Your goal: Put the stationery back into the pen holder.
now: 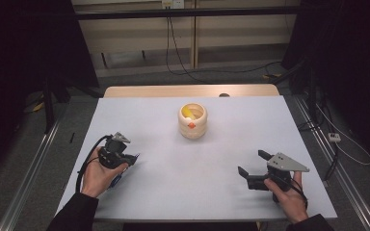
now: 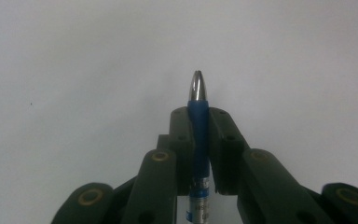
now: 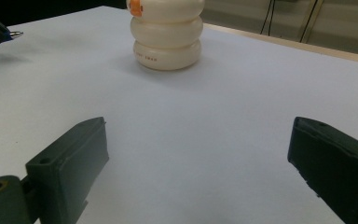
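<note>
A blue pen (image 2: 198,122) with a silver tip runs lengthwise between the jaws of my left gripper (image 2: 198,116), which is shut on its barrel; the tip sticks out past the jaw ends over the white table. In the high view this gripper (image 1: 134,158) sits at the table's left, low over the surface. My right gripper (image 1: 251,163) rests at the front right with its jaws spread wide and nothing between them (image 3: 198,135). A cream ribbed pot (image 1: 192,121) with an orange mark stands mid-table, something yellow inside; the right gripper view shows its lower part (image 3: 168,35).
The white table top (image 1: 188,173) ends in a wooden strip (image 1: 188,91) at the far side. Cables trail on the floor beyond and at the right. Dark stands flank both sides of the table.
</note>
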Tool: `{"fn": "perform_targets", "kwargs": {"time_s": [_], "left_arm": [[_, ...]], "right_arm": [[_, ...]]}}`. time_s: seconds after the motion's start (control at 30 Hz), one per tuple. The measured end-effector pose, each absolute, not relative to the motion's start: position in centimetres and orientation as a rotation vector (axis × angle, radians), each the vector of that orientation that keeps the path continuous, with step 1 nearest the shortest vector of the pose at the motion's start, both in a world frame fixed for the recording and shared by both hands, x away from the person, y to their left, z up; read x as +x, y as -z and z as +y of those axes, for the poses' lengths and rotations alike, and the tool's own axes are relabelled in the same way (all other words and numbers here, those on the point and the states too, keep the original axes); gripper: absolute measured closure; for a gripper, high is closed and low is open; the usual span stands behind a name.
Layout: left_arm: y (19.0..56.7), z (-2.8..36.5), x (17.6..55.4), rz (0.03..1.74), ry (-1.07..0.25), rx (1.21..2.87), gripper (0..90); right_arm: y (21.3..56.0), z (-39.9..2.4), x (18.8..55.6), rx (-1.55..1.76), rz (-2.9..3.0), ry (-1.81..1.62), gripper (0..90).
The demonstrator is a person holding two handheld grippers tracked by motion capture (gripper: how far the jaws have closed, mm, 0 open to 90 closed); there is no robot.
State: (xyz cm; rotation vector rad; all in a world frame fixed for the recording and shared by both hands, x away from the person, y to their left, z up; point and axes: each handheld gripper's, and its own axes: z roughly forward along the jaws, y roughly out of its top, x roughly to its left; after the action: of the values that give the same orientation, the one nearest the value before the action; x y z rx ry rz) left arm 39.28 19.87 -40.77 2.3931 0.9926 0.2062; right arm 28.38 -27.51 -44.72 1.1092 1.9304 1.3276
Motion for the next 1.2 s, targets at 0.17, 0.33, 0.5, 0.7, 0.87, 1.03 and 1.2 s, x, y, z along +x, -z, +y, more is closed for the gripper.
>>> {"fn": "perform_targets", "kwargs": {"time_s": [0.17, 0.33, 0.5, 0.7, 0.87, 1.03, 1.2], "left_arm": [[40.3, 20.1, 39.1, 0.981, -0.222, 2.310, 81.1], [40.3, 20.5, 39.2, 1.012, -0.198, 2.244, 81.1], [40.1, 20.6, 39.1, 0.994, -0.197, 2.204, 81.0], [39.8, 20.9, 39.0, 1.014, -0.216, 2.134, 81.1], [39.4, 20.9, 38.9, 0.995, -0.236, 2.091, 81.0], [39.0, 20.8, 38.5, 0.975, -0.250, 2.035, 81.0], [38.5, 20.5, 38.3, 0.940, -0.271, 2.020, 81.1]], "right_arm": [[44.7, -27.5, 28.4, 1.103, 1.928, -1.330, 4.9], [44.7, -27.4, 28.5, 1.104, 1.933, -1.334, 4.8], [44.7, -27.4, 28.6, 1.103, 1.935, -1.333, 4.8], [44.8, -27.3, 28.6, 1.098, 1.945, -1.343, 4.7], [44.8, -27.5, 28.6, 1.099, 1.941, -1.351, 4.7], [44.7, -27.4, 28.5, 1.093, 1.941, -1.357, 4.7], [44.7, -27.4, 28.4, 1.096, 1.938, -1.358, 4.6]]}}
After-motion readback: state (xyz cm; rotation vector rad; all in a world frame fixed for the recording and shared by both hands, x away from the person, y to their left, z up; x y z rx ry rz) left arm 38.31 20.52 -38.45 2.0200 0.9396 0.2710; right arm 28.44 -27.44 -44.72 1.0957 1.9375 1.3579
